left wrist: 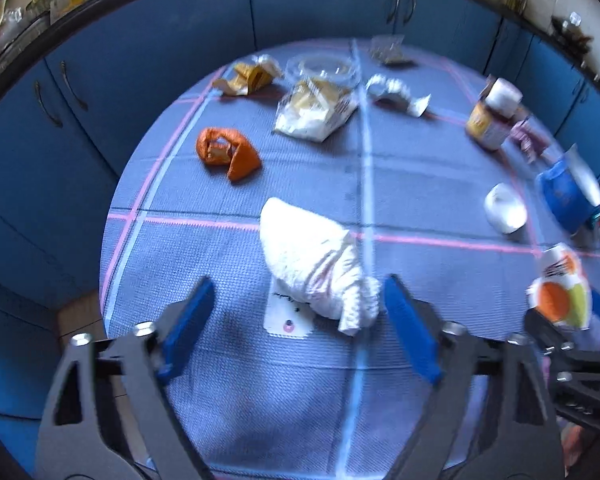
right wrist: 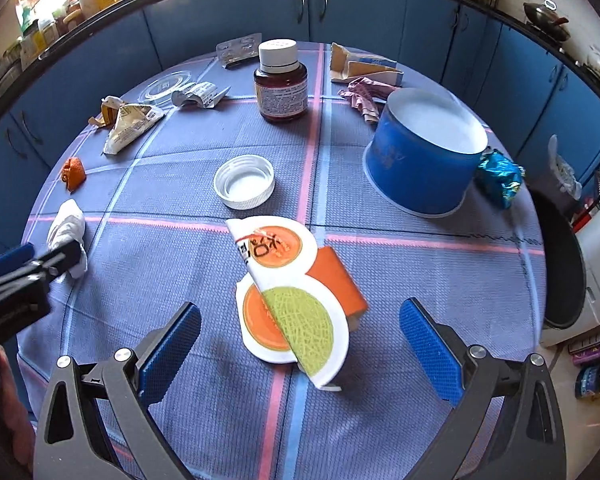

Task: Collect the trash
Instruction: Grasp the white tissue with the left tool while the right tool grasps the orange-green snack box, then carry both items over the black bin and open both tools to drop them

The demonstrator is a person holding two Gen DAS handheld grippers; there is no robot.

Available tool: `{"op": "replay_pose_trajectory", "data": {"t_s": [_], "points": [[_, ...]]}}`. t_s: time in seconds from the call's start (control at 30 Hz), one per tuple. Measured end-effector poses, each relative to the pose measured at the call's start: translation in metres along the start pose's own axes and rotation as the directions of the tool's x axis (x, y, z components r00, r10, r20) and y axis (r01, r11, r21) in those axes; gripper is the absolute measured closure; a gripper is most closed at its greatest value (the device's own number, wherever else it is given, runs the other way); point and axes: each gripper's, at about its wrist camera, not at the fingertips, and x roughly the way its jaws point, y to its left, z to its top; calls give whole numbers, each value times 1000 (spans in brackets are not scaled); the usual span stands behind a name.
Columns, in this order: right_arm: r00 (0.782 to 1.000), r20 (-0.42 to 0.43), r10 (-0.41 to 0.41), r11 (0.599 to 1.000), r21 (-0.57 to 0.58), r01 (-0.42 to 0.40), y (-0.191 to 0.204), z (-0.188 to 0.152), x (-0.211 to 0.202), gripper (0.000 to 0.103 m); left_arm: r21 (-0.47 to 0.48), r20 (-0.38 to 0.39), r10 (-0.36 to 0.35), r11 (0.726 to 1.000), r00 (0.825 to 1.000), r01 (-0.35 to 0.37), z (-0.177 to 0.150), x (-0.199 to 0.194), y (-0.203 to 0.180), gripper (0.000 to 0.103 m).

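A round table with a blue checked cloth carries scattered trash. My left gripper is open, its blue fingers on either side of a crumpled white tissue, which also shows in the right wrist view. My right gripper is open around a melon-print carton with an orange side, also seen in the left wrist view. An orange wrapper lies at the table's left.
On the table lie a white cap, a brown pill bottle, an upturned blue cup, a blue foil wrapper, a pink wrapper, a clear bag and foil scraps. Blue cabinets ring the table.
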Motion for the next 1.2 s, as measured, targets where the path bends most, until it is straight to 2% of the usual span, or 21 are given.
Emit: {"op": "replay_pose_trajectory", "data": {"t_s": [0.07, 0.13, 0.2, 0.23, 0.27, 0.33, 0.37, 0.4, 0.5, 0.6, 0.7, 0.87, 0.97, 1.2], "points": [[1000, -1, 20, 1000, 2, -20, -1, 3, 1, 7, -16, -21, -25, 1000, 999, 25, 0, 6, 4, 37], [999, -2, 40, 999, 2, -40, 0, 6, 3, 10, -22, -13, -29, 999, 999, 29, 0, 4, 6, 48], [999, 1, 38, 999, -3, -38, 1, 8, 4, 25, -15, -2, -35, 999, 999, 35, 0, 2, 8, 68], [999, 7, 32, 999, -13, -32, 2, 9, 3, 31, -17, 0, -38, 999, 999, 38, 0, 2, 8, 68], [999, 10, 30, 999, -21, -30, 4, 10, 3, 42, -19, 4, -38, 999, 999, 38, -1, 1, 9, 73], [999, 10, 43, 998, -36, -43, 6, 11, 2, 56, -25, 15, -49, 998, 999, 50, -2, -1, 12, 76], [998, 9, 57, 998, -36, -56, 6, 11, 1, 67, -32, 22, -54, 998, 998, 55, -3, -2, 13, 77], [997, 10, 70, 997, -36, -70, 7, 11, 0, 71, -35, 29, -54, 998, 998, 55, -1, -1, 11, 78], [998, 39, 59, 997, -57, -57, 10, 12, -7, 74, -40, 73, -50, 998, 996, 53, 3, -10, 12, 80], [994, 88, 64, 997, -53, -60, 10, 15, -19, 74, -40, 117, -67, 997, 991, 72, 9, -21, 11, 80], [993, 101, 62, 997, -50, -58, 9, 23, -23, 74, -42, 163, -102, 993, 981, 110, 17, -30, 8, 80], [988, 149, 47, 999, -25, -44, -1, 37, -34, 74, -11, 194, -125, 991, 973, 130, 33, -41, -8, 80], [982, 187, 28, 1000, -4, -28, -13, 46, -42, 74, 29, 214, -143, 990, 966, 140, 46, -48, -28, 80], [968, 243, -58, 995, 97, 35, -72, 68, -54, 74, 145, 253, -199, 975, 947, 166, 77, -57, -91, 80]]}}
